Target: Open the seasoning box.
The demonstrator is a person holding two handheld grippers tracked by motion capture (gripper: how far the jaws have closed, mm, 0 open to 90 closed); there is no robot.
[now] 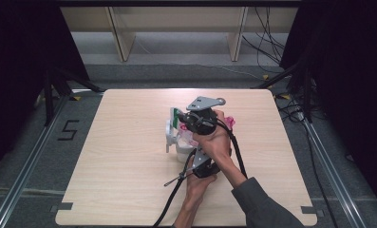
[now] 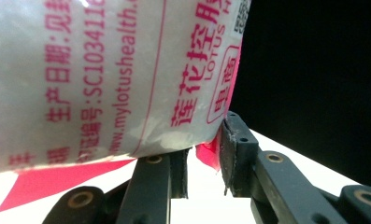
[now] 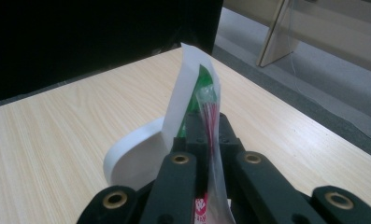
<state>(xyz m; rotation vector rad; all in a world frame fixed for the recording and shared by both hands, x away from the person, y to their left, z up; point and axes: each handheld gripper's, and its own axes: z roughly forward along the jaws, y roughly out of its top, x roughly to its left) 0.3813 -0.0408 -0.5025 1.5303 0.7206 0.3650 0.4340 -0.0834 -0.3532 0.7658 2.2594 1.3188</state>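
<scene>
My work sits in the middle of the table (image 1: 129, 156), and bare pale wood-grain board lies open on every side of it, widest toward the left edge and the near edge at the bottom of the high view. Beyond the far edge there is grey floor with cables at the upper right.

My right hand (image 1: 218, 137) reaches up the frame from the lower right, wrist bent left, and carries the right claw (image 1: 182, 118) just above centre. My left hand (image 1: 195, 183) comes up from the bottom edge with the left claw (image 1: 191, 159) directly under the right arm, both pressed close together.

The right claw is pressed together on the top rim of the bag (image 3: 206, 105): thin, clear, crinkled film with a green patch and red stripes, standing up between the jaws. Behind it curves a smooth white jug (image 3: 131, 156).

The left claw pinches the bag's lower corner (image 2: 209, 151), a red-edged seam; the bag's cloudy, soft side with red print bulges across the upper left of that view.
</scene>
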